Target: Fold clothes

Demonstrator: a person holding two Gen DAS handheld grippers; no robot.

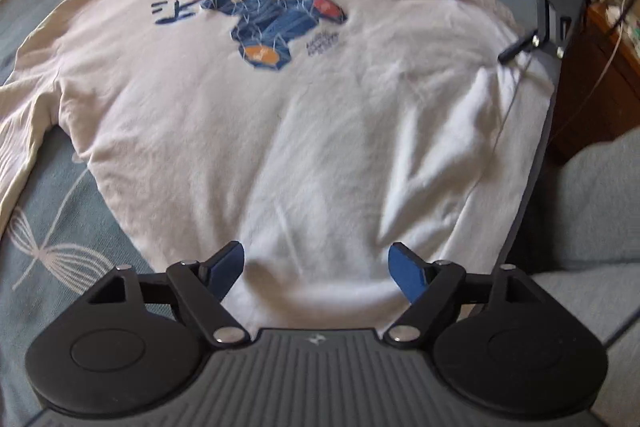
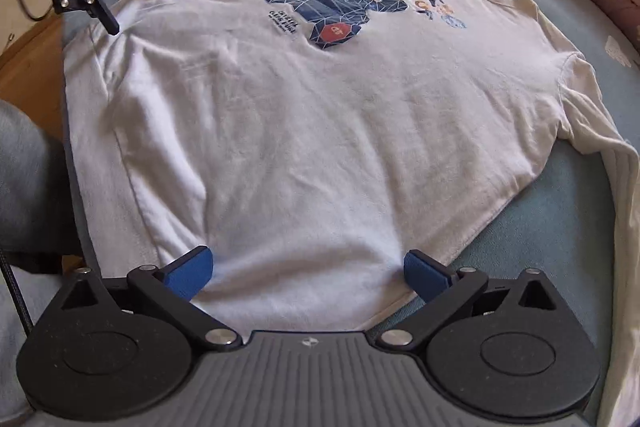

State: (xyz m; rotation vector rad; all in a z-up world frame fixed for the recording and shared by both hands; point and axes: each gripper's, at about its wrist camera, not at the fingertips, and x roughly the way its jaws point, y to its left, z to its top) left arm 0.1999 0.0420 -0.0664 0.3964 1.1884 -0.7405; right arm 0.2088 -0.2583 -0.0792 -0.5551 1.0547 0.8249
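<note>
— What is everything resting on?

— A bed under a grey-blue bedspread with pale dragonfly outlines (image 1: 48, 247), its cloth also bare at the right of the right wrist view (image 2: 552, 211).

— And directly on it?

— A white long-sleeved cotton shirt with a blue, orange and red geometric print (image 1: 280, 131), spread flat, print up (image 2: 304, 131). One long sleeve trails off along the bedspread; the hem reaches the near edge of the bed.
</note>
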